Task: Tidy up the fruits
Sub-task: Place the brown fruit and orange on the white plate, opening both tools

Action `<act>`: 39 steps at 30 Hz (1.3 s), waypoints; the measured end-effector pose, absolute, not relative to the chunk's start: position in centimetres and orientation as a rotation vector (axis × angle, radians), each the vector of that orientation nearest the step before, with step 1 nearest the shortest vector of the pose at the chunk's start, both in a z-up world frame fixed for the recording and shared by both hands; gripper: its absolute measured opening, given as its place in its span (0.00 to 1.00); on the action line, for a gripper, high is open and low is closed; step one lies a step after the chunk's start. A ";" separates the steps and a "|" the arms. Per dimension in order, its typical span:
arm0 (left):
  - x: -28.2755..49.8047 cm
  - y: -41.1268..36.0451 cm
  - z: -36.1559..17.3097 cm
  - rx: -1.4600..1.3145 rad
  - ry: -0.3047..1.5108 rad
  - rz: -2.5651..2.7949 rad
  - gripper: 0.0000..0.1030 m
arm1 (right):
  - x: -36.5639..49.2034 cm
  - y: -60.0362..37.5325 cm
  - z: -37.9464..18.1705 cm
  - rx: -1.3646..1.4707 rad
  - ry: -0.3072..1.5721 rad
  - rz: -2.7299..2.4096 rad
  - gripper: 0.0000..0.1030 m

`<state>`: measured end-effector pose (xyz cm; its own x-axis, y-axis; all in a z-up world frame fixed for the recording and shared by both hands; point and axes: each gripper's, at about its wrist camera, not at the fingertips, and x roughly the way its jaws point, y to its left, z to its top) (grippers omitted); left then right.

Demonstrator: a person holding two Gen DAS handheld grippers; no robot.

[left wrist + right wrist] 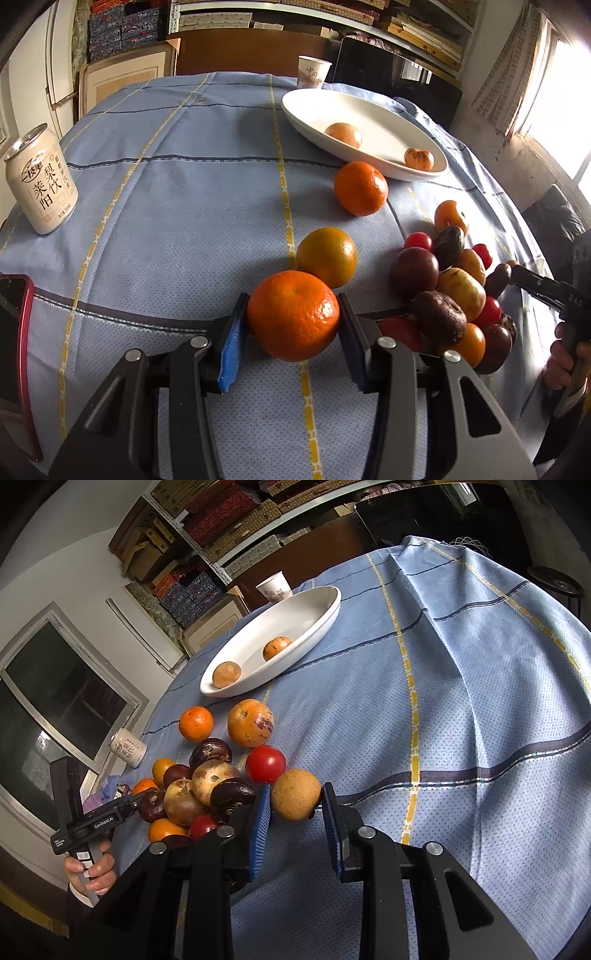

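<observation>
My left gripper (293, 317) is shut on a large orange tangerine (293, 314), held just above the blue cloth. My right gripper (295, 799) is shut on a round tan-brown fruit (295, 794). A white oval dish (373, 110) at the back right holds two small orange-brown fruits (343, 134); it also shows in the right wrist view (317, 602). A pile of mixed fruit (450, 291), dark purple, yellow, orange and small red tomatoes, lies to the right of the left gripper. Two loose oranges (360, 188) lie between the pile and the dish.
A beverage can (42, 181) stands at the table's left edge. A paper cup (313, 72) stands behind the dish. A red phone (14, 350) lies at the near left. The blue checked tablecloth (166, 184) covers the round table. Shelves and boxes stand behind.
</observation>
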<state>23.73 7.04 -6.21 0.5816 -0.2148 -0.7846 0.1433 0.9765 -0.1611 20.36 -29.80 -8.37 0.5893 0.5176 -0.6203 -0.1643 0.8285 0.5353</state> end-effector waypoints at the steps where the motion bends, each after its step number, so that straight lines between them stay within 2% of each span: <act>1: 23.7 7.2 -6.1 -0.089 0.922 -0.208 0.44 | 20.4 -29.8 -8.4 0.454 0.855 0.412 0.28; 11: 23.0 7.8 -4.5 -0.113 0.878 -0.227 0.44 | 20.1 -29.3 -7.6 0.419 0.845 0.395 0.28; 15: 23.6 7.3 -1.9 -0.085 0.847 -0.278 0.44 | 20.4 -28.0 -5.1 0.323 0.836 0.423 0.28; 21: 27.8 6.4 2.3 -0.097 0.811 -0.335 0.44 | 23.3 -26.3 0.3 0.244 0.768 0.477 0.28; 25: 32.9 4.8 3.6 -0.084 0.822 -0.336 0.44 | 27.0 -24.3 1.7 0.234 0.727 0.475 0.28; 32: 41.5 2.1 1.9 -0.038 0.902 -0.291 0.44 | 33.2 -20.0 -1.0 0.199 0.815 0.474 0.28; 39: 46.0 0.6 -1.8 -0.018 0.979 -0.268 0.44 | 35.7 -17.7 -3.3 0.147 0.874 0.470 0.28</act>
<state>45.97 0.61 -1.76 0.5276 -0.2321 -0.8172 0.2162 0.9670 -0.1351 35.68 -17.66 -3.30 0.5475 0.4538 -0.7031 -0.3356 0.8887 0.3123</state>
